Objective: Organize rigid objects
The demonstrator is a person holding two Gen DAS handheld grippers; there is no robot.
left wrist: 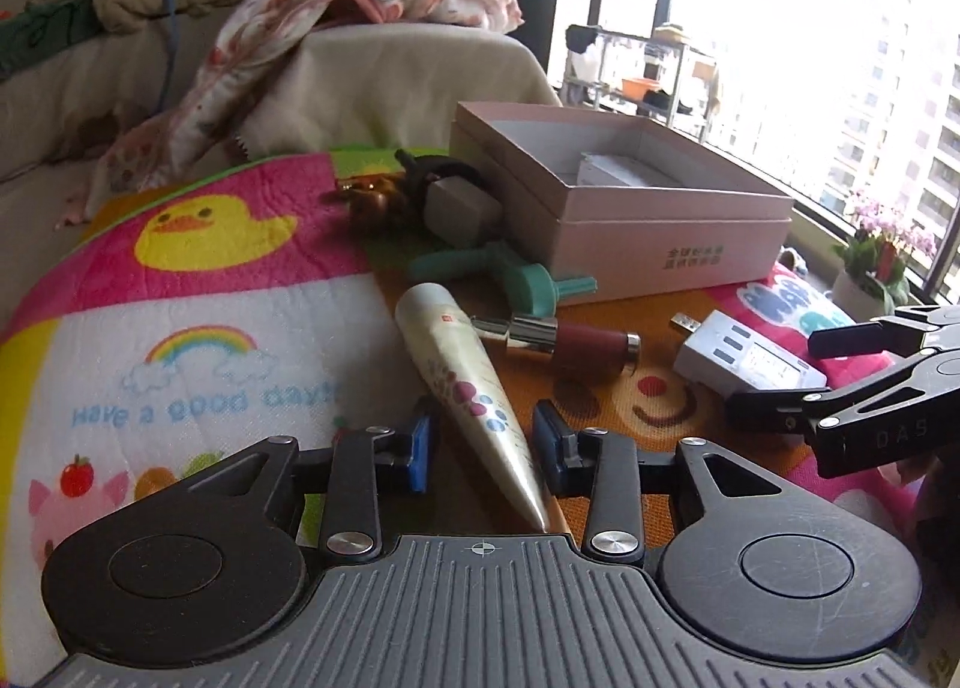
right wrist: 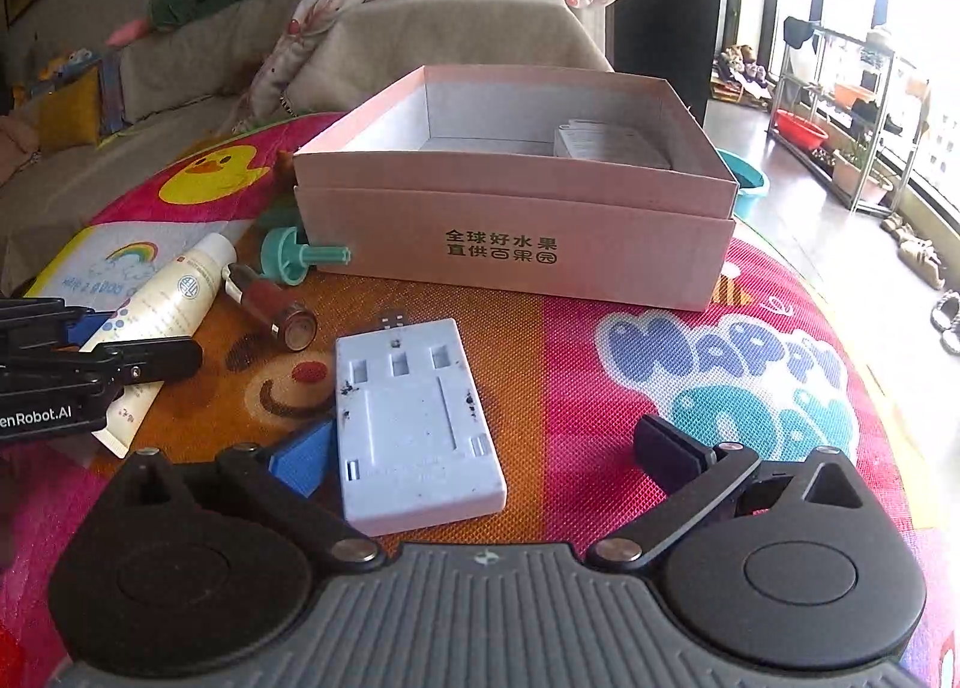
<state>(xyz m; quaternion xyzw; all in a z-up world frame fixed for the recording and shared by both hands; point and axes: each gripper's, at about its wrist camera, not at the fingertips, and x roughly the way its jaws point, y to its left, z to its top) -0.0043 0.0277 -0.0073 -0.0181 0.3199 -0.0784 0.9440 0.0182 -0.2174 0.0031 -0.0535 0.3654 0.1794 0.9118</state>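
The left tongs (left wrist: 483, 448) stood released, their blue-padded fingers (left wrist: 420, 451) on either side of the crimped tail of a cream plastic cosmetic tube with a flower print (left wrist: 465, 382), which lay flat on the bright cartoon-printed mat (left wrist: 198, 352) covering the worktop. Neither pad seemed to press the tube yet. The right tongs (right wrist: 480, 448) were spread wide open around a pale grey rectangular plastic charger with a USB plug at its far end (right wrist: 414, 424); the blue left pad sat just beside its edge, the black right pad well apart from it.

Beyond both lay the open pink cardboard box with printed characters on its side (right wrist: 516, 244), holding only a small white carton (right wrist: 606, 145) in its far corner. A dark red lipstick with a metal cap (right wrist: 273, 307) and a teal plastic knobbed piece (right wrist: 294, 256) rested between the tube and the box.

The step in hand looked like the grasp itself — two pickups lined up at once, nothing lifted. Next, each pair of tongs would likely need to close firmly: the tube's tapered tail could slip, so a hold nearer its fuller body might serve better, and the charger wanted a square pinch across its width before being carried over the box wall.
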